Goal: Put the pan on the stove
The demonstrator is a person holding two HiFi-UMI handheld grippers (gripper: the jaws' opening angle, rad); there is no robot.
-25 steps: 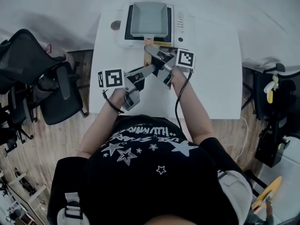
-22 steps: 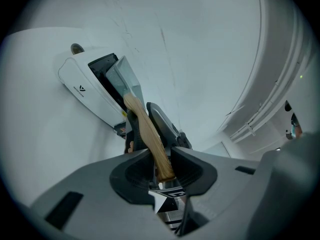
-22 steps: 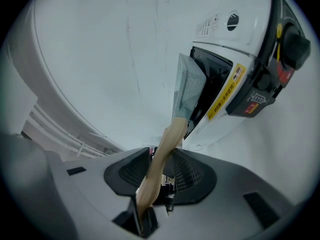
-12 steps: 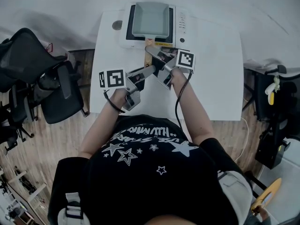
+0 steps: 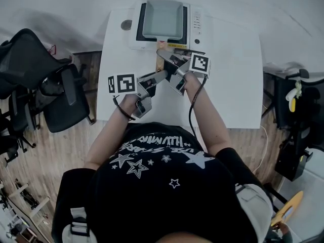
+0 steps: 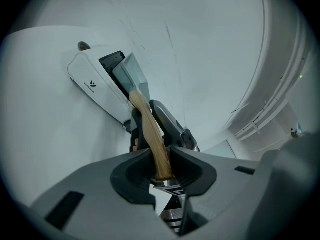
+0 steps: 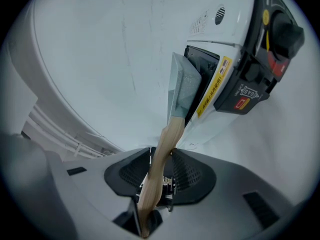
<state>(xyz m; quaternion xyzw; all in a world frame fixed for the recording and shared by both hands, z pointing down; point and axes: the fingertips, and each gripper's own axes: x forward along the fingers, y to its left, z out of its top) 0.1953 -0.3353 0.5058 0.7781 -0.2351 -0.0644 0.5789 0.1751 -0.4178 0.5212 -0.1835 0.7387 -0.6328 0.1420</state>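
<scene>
Nothing has shifted in the last second, though the left gripper [image 5: 162, 76] has just tightened its jaws. One square grey metal pan [image 5: 162, 18] sits on one white gas stove [image 5: 195, 25]; it and the right gripper [image 5: 170, 61], two in all, clench the single wooden handle [image 5: 161, 53].

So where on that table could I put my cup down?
Widest bare patch: the table right of the stove and the right gripper, out to its right edge. A narrower strip lies left of the left gripper, this side of a small round object. The middle is crowded: both grippers clamp the wooden handle of the pan.
</scene>
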